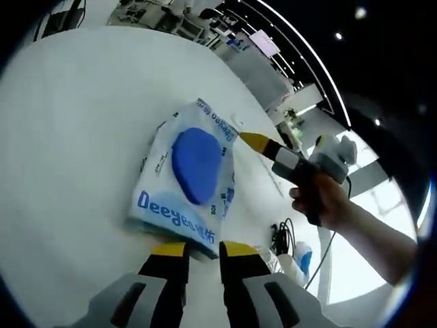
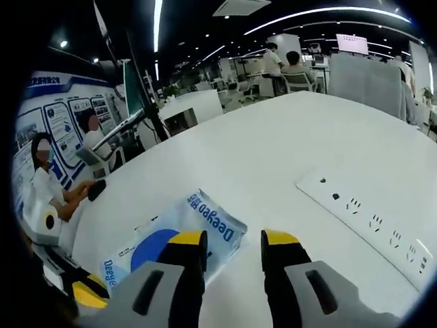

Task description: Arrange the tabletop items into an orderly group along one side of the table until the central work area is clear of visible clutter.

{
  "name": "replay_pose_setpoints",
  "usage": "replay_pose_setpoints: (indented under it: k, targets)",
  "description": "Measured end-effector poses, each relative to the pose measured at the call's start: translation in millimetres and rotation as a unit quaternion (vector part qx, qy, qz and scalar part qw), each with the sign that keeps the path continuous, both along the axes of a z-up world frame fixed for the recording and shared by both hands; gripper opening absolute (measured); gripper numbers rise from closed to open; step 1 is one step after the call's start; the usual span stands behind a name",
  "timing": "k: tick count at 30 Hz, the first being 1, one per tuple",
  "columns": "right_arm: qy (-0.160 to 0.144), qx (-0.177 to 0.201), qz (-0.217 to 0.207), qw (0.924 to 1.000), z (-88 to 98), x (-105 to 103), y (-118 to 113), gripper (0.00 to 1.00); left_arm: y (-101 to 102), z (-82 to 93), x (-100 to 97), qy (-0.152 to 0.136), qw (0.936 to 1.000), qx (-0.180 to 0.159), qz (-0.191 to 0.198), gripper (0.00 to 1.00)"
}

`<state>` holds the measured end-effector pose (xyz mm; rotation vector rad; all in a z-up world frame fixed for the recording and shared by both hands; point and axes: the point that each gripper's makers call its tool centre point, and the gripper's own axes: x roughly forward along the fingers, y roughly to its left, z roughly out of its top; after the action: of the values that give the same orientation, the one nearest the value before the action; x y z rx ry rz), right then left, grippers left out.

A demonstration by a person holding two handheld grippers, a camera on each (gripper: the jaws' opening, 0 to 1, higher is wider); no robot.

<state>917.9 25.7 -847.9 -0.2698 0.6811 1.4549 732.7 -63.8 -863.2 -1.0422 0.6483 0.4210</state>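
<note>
Wipes pack (image 1: 188,179) lies between both open tongs (image 1: 203,250).

I'm working in a big open-plan office: long ceiling light strips (image 2: 158,24), seated people at desks (image 2: 285,65), a wall screen (image 2: 352,43), info posters (image 2: 65,123), and a power strip (image 2: 372,220) set in my white surface (image 2: 273,143).

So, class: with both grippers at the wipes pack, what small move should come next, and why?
Probably close the left gripper on the near edge of the wipes pack. Its jaws stand open just short of that edge, the right gripper is open too with its tips at the pack's far corner, and the pack lies flat on the white table.
</note>
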Motion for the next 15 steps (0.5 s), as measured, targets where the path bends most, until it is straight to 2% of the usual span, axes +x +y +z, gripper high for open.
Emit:
replay_pose_setpoints:
  k: [7, 11, 13, 15]
  targets:
    - [0.001, 0.006, 0.009, 0.9999, -5.5, -2, 5, 0.29, 0, -9.6, -1.5, 0.014, 0.9997, -0.016, 0.012, 0.16]
    - [0.025, 0.017, 0.008, 0.9995, -5.6, -5, 9, 0.29, 1, -14.6, -2.0, 0.018, 0.9988, -0.034, 0.03, 0.15]
    - [0.025, 0.019, 0.009, 0.9995, -7.8, -5, 11, 0.27, -1, -14.7, -0.4, 0.015, 0.9978, -0.051, 0.039, 0.12]
    - [0.031, 0.019, 0.013, 0.9992, -8.9, -9, 11, 0.2, 0, -15.3, 0.0, 0.018, 0.998, -0.047, 0.039, 0.11]
